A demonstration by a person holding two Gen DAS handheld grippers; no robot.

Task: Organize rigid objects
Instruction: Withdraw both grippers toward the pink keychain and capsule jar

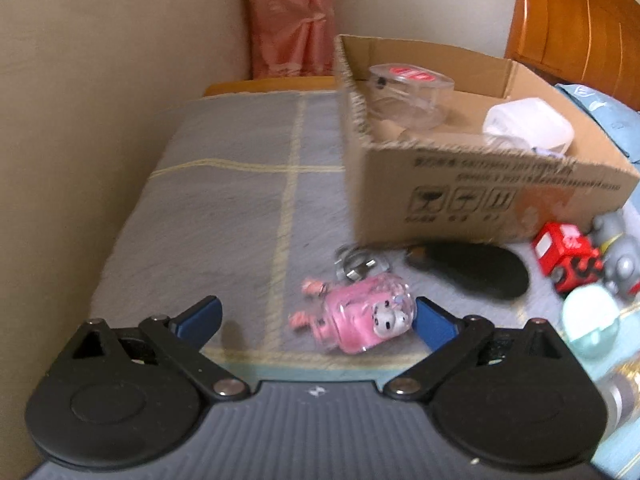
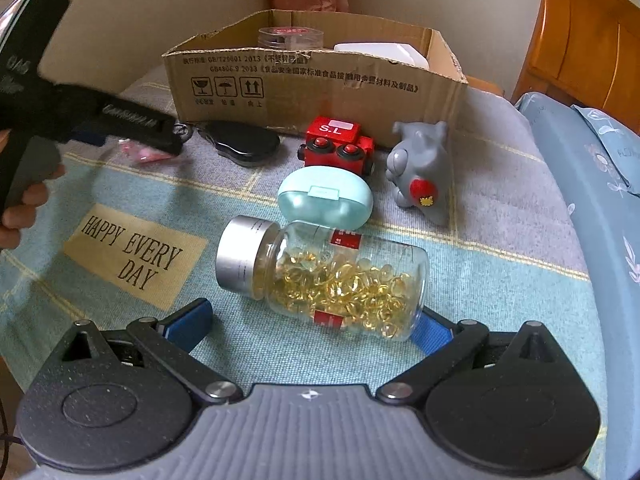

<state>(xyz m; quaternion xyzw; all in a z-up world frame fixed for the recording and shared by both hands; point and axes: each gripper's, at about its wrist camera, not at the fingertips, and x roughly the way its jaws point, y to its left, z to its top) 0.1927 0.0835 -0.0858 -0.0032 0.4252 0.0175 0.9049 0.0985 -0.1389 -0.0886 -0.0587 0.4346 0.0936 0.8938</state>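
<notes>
Nearby, open left gripper [image 1: 316, 320] beside light, rigid, slippery pink keychain toy [image 1: 362, 322]; best gripped across body. Right gripper [image 2: 310, 324] likewise open.

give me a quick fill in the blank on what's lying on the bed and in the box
1. The capsule bottle lies on its ____.
2. The bottle's cap is ____ in colour.
3. The clear round container sits inside the cardboard ____.
4. The left hand-held gripper is open near the ____ keychain toy.

Missing words: side; silver; box; pink
</notes>
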